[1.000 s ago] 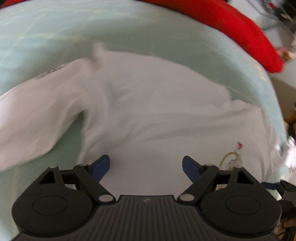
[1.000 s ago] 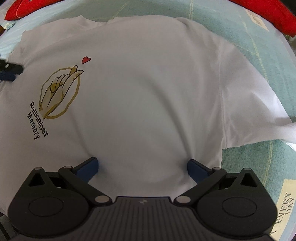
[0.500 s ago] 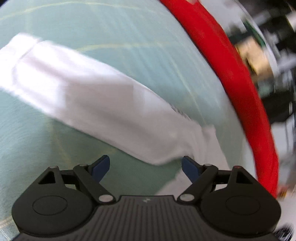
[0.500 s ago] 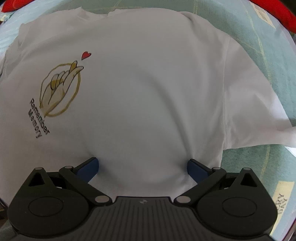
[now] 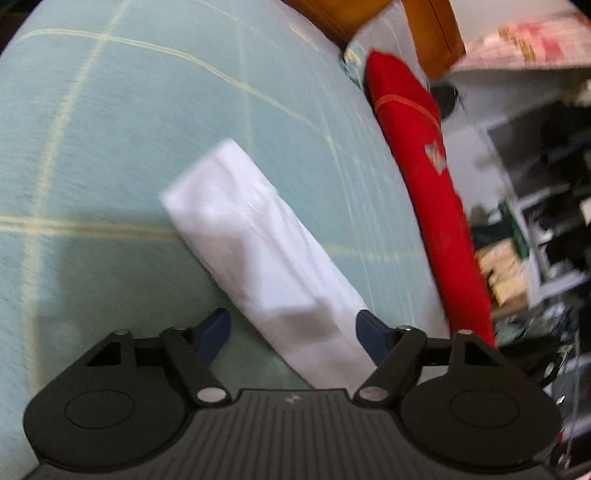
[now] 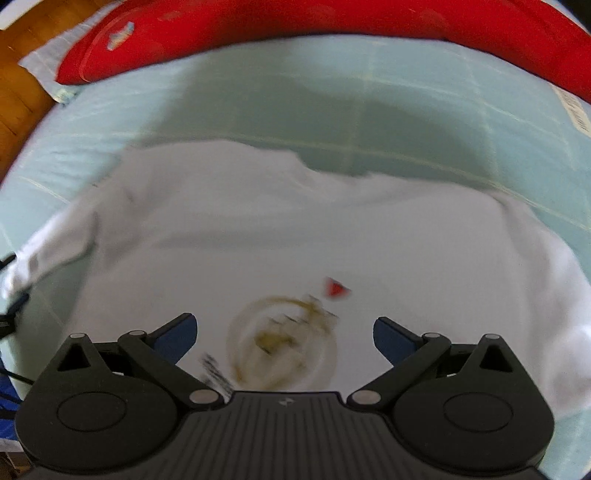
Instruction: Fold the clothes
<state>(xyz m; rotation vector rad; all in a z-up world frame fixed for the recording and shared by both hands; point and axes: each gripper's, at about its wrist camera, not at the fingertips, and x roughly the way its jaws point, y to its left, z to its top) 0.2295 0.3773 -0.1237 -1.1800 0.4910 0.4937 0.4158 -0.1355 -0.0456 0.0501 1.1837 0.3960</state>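
Left gripper (image 5: 291,334) swings from shirt body to sleeve (image 5: 258,251), jaws closing, nothing pinched | right gripper (image 6: 284,332) wide above white T-shirt (image 6: 258,221) | sleeve fold next, likely.

Under me is a bed (image 6: 258,107) covered in a pale green sheet with thin yellow grid lines. My white T-shirt (image 6: 295,229) lies spread flat on it, printed side up, with one sleeve (image 5: 255,243) stretched out across the sheet toward the bed's far edge. A long red cushion (image 6: 332,26) lies along that far edge, its end reaching the corner next to the wooden floor.
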